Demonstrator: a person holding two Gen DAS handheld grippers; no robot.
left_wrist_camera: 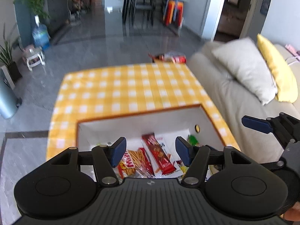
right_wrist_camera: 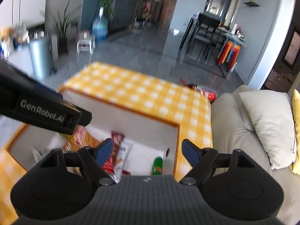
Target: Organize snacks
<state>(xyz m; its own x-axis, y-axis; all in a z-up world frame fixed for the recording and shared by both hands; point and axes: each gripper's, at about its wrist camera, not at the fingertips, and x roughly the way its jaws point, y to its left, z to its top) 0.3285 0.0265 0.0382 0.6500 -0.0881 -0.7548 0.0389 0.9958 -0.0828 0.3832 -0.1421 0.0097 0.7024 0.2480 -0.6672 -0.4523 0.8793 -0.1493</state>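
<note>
Snacks [left_wrist_camera: 157, 155] lie in the white box [left_wrist_camera: 142, 123] with an orange rim, sunk into the near part of the yellow-checked surface [left_wrist_camera: 131, 88]: red packets, a pretzel-stick bag, a green packet [right_wrist_camera: 157, 166] near the right wall. Left tool [left_wrist_camera: 150, 151] above the box, released, nothing between its pads. Right tool [right_wrist_camera: 148, 152] likewise released and empty. More packets [left_wrist_camera: 174, 57] beyond the far edge.
</note>
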